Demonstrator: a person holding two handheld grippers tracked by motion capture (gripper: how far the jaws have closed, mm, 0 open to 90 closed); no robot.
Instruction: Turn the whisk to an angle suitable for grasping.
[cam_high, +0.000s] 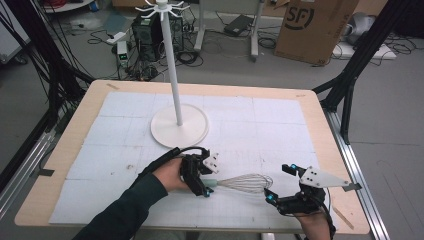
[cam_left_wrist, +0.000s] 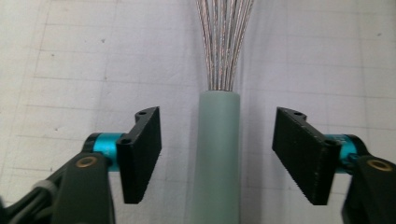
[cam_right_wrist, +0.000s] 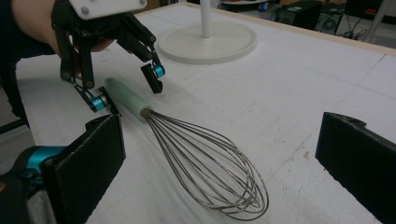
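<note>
On the white tabletop (cam_high: 280, 125) the whisk (cam_high: 240, 183) lies flat, left claw (cam_left_wrist: 217, 156) wide open straddling its handle, right claw (cam_right_wrist: 219, 172) open and empty nearby, so squeezing that handle looks next.

The whisk (cam_right_wrist: 205, 172) has thin, shiny metal wires and a smooth, matt pale-green handle (cam_left_wrist: 218, 154) that looks like plastic. The worktop (cam_high: 320, 107) has a light wood edge under a matt white gridded sheet (cam_high: 280, 135), slightly rough. The white stand (cam_high: 179, 125) looks smooth and faintly glossy. The gripper fingers (cam_left_wrist: 142, 154) carry matt black, finely textured pads.
</note>
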